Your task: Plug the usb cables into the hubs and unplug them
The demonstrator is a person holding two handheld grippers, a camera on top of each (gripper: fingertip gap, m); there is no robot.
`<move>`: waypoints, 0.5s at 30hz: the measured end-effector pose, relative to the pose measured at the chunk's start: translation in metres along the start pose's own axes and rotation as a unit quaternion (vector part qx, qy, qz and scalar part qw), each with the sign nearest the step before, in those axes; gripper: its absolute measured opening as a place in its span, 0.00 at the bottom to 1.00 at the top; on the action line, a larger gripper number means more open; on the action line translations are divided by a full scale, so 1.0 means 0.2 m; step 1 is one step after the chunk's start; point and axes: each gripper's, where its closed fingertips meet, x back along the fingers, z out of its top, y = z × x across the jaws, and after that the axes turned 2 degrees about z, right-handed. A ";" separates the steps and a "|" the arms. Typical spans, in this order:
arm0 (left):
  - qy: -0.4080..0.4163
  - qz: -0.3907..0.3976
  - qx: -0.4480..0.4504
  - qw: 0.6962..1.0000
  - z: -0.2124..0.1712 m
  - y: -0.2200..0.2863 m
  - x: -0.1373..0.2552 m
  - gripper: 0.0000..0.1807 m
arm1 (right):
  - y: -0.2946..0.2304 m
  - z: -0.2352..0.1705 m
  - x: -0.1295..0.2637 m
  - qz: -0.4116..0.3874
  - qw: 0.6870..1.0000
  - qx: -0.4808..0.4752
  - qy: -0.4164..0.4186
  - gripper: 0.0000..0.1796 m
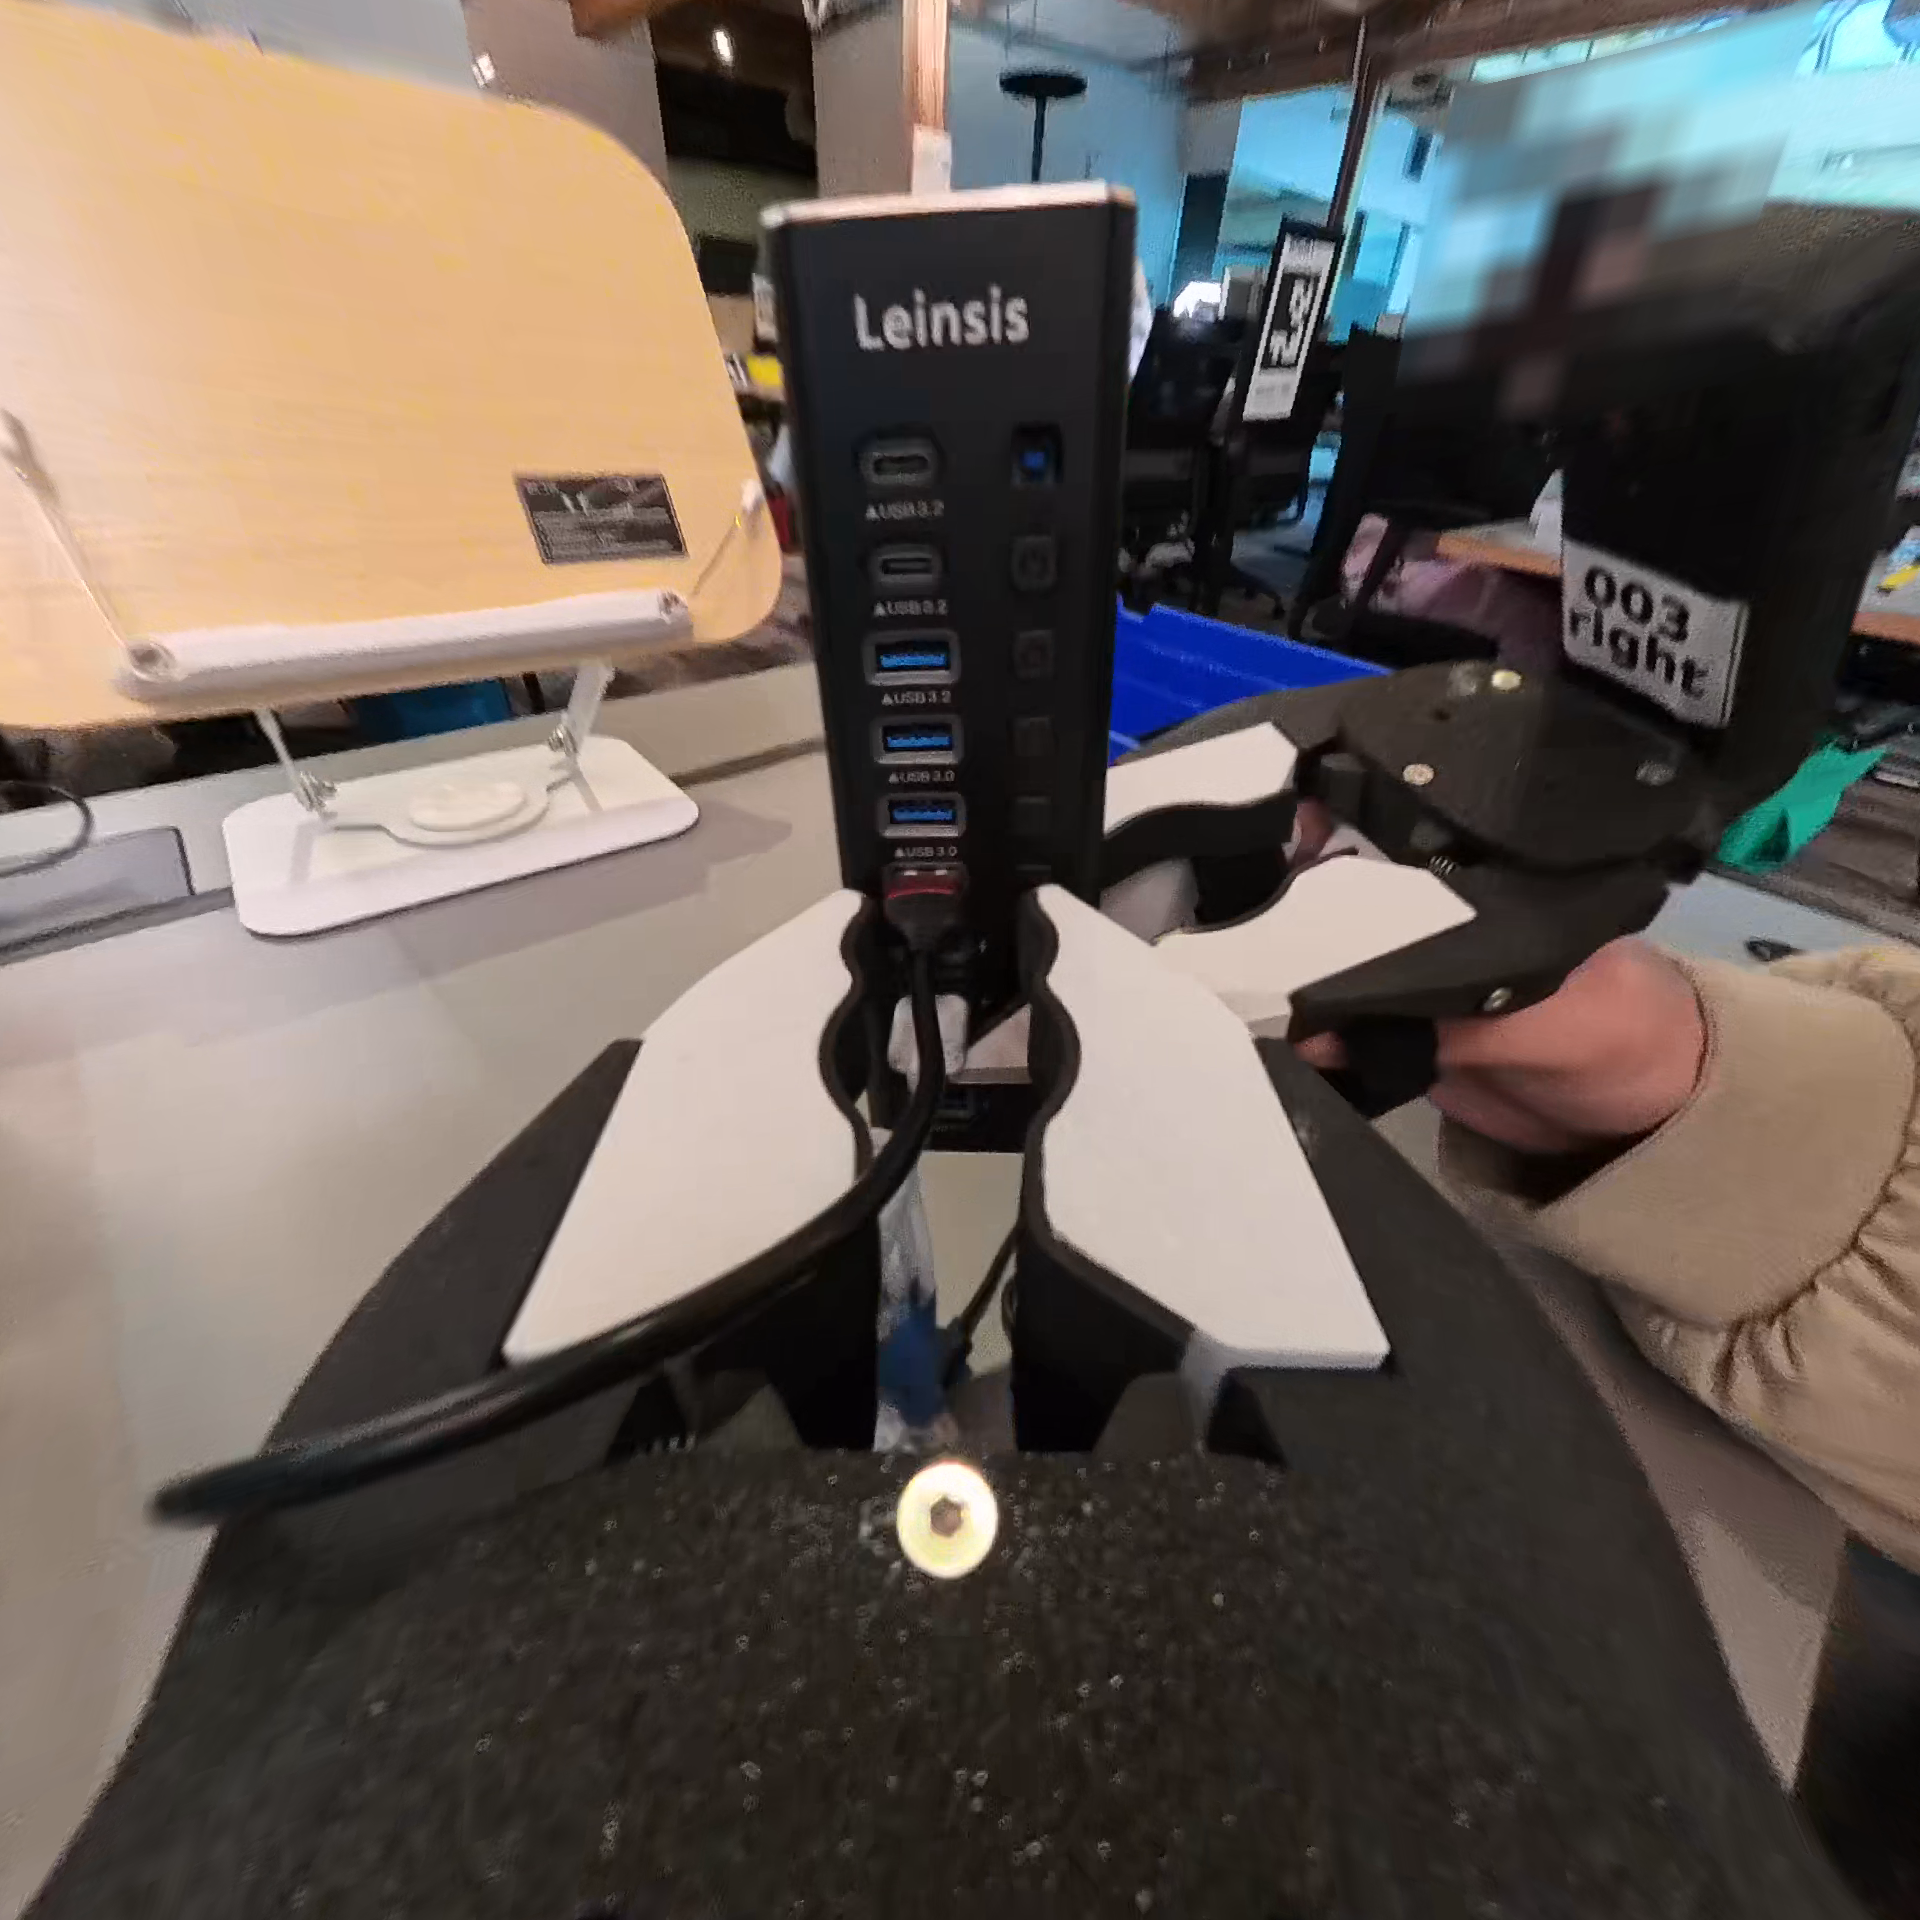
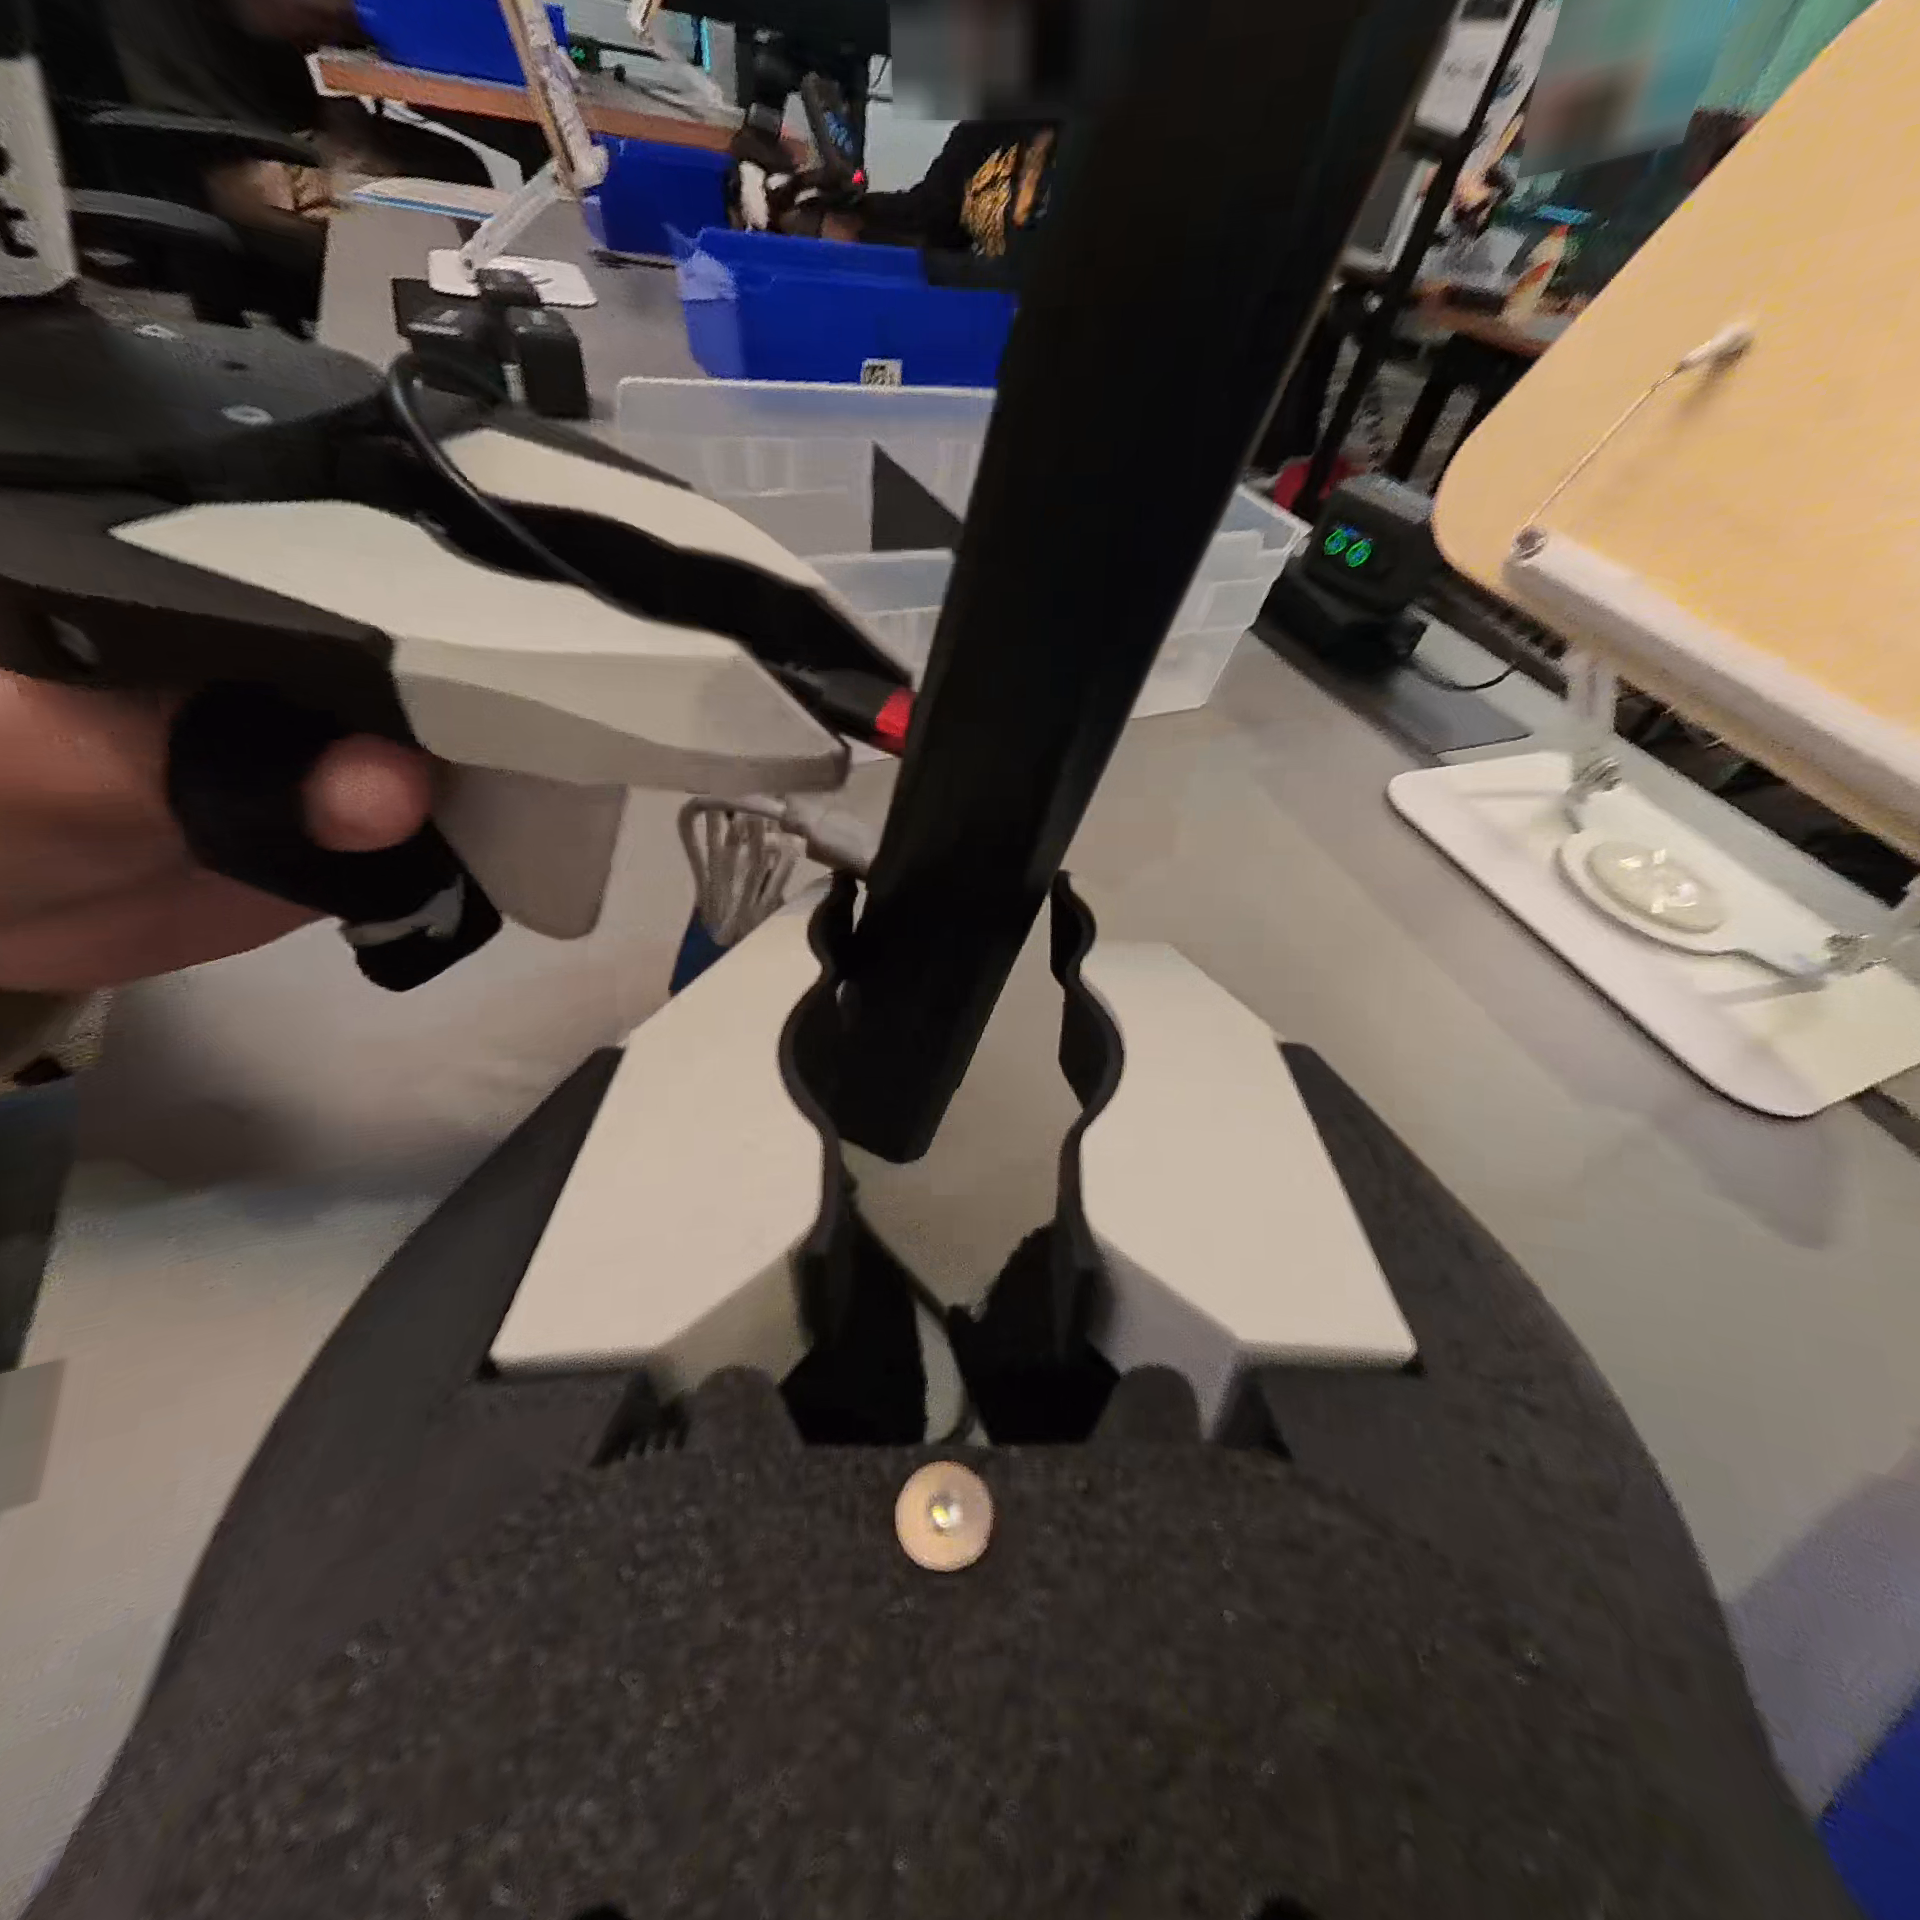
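Left gripper [image 1: 945, 914] pinched red-tipped plug [image 1: 920, 896] of black cable [image 1: 727, 1283], plug seated in hub [image 1: 951, 540] port just ahead of fingertips. Right gripper [image 2: 951, 914] clamped upright hub's lower end between fingers.

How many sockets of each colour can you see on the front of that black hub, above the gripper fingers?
On the hub, left wrist view:
Black oval sockets: 2
Blue sockets: 3
Red sockets: 1, with a black plug in it
Total: 6
Any lower ones are hidden behind the fingers.
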 end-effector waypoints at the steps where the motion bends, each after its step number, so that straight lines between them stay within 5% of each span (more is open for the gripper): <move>1: 0.010 0.008 -0.006 1.000 0.02 -0.01 0.01 0.12 | 0.01 0.01 0.01 -0.011 1.000 0.009 0.003 0.20; 4: 0.024 -0.001 -0.028 0.999 0.04 0.01 0.03 0.00 | 0.01 -0.01 0.02 -0.014 0.999 0.035 -0.011 0.20; 14: -0.006 0.010 -0.039 0.999 0.01 0.00 0.07 0.00 | -0.03 -0.01 -0.03 -0.019 0.999 0.036 -0.016 0.20; 15: -0.005 0.010 -0.033 0.999 0.01 0.00 0.09 0.06 | -0.02 -0.02 -0.03 -0.016 1.000 0.021 -0.017 0.20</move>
